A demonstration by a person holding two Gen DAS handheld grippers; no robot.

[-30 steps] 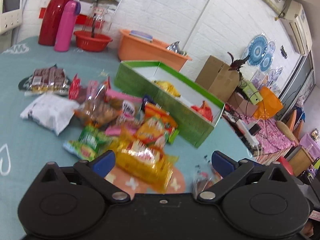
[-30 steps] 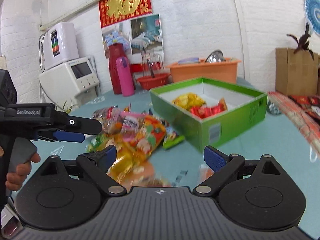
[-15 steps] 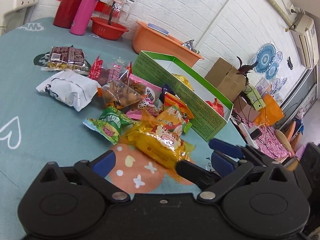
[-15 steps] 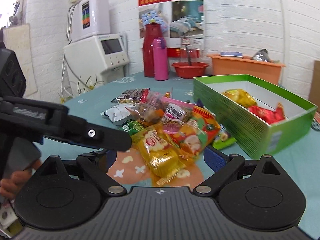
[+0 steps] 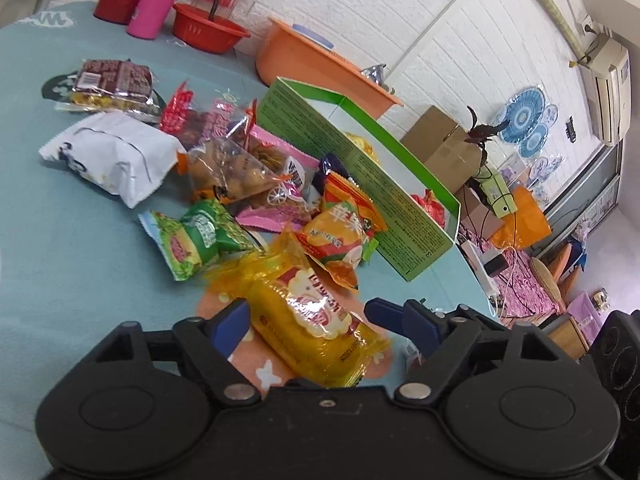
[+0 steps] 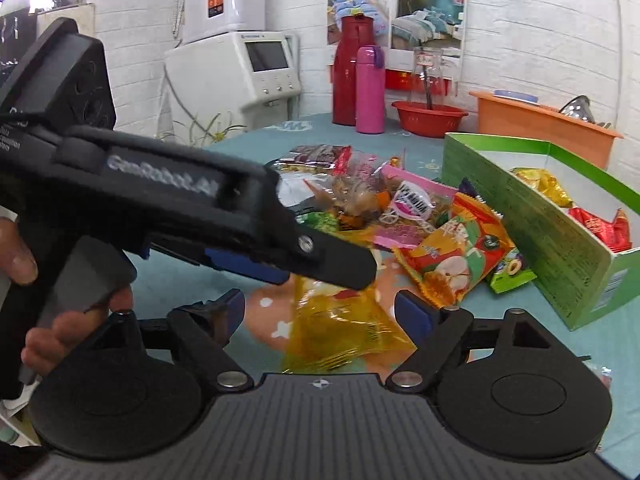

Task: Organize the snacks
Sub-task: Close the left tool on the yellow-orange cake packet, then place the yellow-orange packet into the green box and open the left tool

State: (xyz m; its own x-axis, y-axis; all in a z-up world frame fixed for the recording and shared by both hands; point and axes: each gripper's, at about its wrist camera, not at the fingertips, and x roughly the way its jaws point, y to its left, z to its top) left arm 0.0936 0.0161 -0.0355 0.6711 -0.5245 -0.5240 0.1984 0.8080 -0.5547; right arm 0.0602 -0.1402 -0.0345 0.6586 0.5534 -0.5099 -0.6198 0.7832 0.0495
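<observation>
A pile of snack packets point(image 5: 256, 184) lies on the teal tablecloth beside an open green box point(image 5: 360, 168). That box point(image 6: 540, 220) holds a yellow packet point(image 6: 540, 184) and red packets point(image 6: 600, 228). Nearest to me is a yellow packet point(image 5: 312, 320), lying flat between the fingers of my open left gripper point(image 5: 324, 328). In the right wrist view the same yellow packet point(image 6: 340, 328) sits just ahead of my open right gripper point(image 6: 322, 314). The left gripper point(image 6: 200, 208) crosses this view from the left, above the packet. Neither gripper holds anything.
At the table's back stand a red thermos point(image 6: 352, 72), a pink bottle point(image 6: 370, 88), a red bowl point(image 6: 430, 116) and an orange basin point(image 5: 320, 68). A white appliance point(image 6: 240, 72) stands at the left. A person's hand point(image 6: 60, 328) grips the left tool. A cardboard box point(image 5: 440, 148) lies beyond the table.
Both grippers have come in low and close over the yellow packet, which now lies between their fingers. The left gripper now crosses the right wrist view much nearer.
</observation>
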